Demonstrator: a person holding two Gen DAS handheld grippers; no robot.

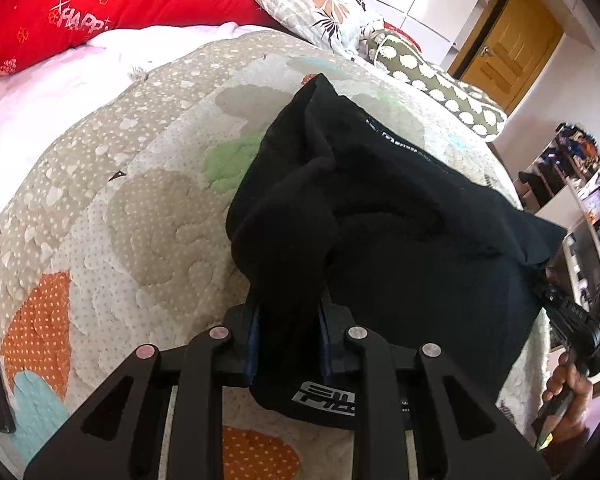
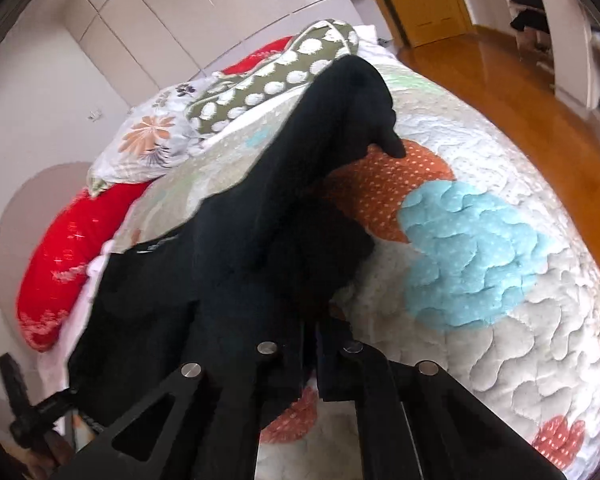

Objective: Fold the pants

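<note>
A quilt [image 1: 100,208] is covering the bed, with the black pants [image 1: 380,208] partly draped on it and partly lifted. The left gripper [image 1: 288,340] is pinching a bunched end, and the right gripper [image 2: 308,360] is clamping another edge, apparently lifting both to carry a fold over. The dark folds are hiding which part each is holding.
</note>
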